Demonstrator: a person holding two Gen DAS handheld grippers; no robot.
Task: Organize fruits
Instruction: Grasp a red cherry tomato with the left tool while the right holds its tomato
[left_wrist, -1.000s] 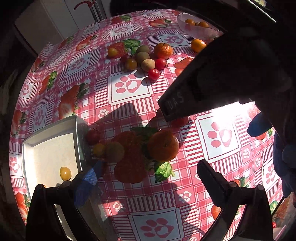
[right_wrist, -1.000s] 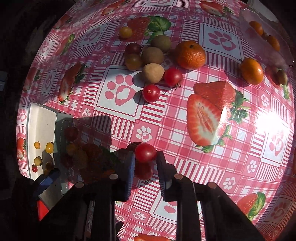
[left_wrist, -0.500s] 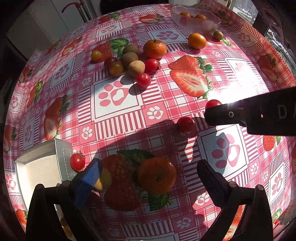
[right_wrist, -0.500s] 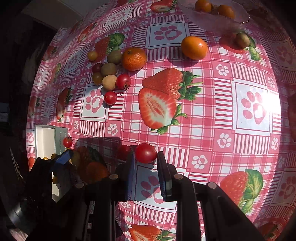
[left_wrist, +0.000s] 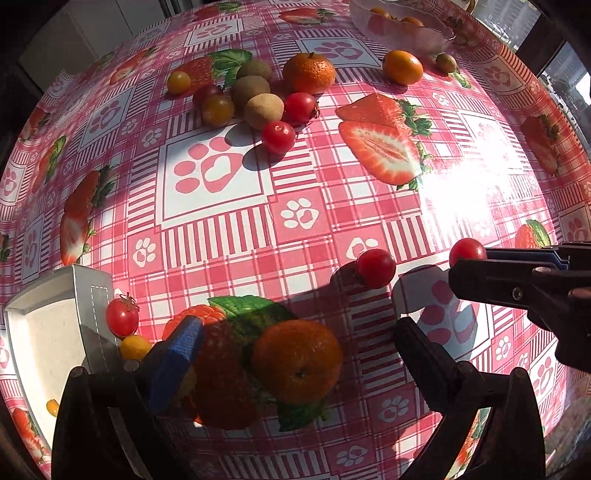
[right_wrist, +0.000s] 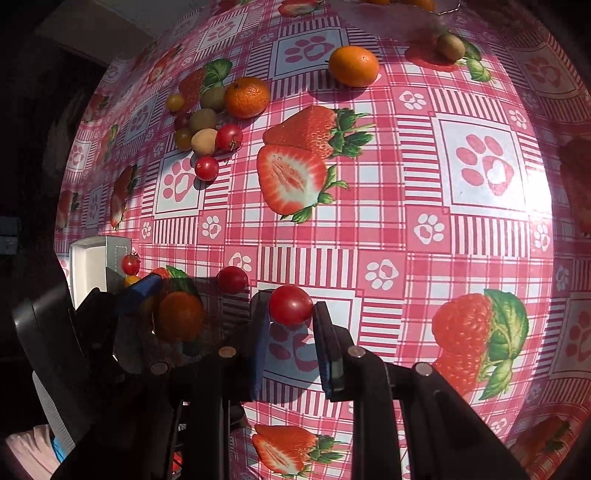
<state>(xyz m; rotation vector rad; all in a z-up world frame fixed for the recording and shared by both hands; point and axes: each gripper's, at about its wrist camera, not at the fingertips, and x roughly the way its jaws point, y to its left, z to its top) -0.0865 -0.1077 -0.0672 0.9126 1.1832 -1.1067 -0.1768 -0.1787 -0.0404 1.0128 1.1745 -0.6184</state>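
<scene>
My right gripper is shut on a red cherry tomato, held above the tablecloth; it shows at the right of the left wrist view. My left gripper is open, with a tangerine on the cloth between its fingers. Another cherry tomato lies just beyond. A white box stands at the left with a red tomato and a yellow one beside its wall. A far cluster holds kiwis, tomatoes and a tangerine.
A glass bowl with orange fruits stands at the far right, with an orange fruit and a small kiwi in front of it. The pink checked tablecloth covers the table. Sun glare falls at the right.
My right gripper has carried the tomato to the right, away from the box. My left gripper has drawn back and up, so more of the table shows.
</scene>
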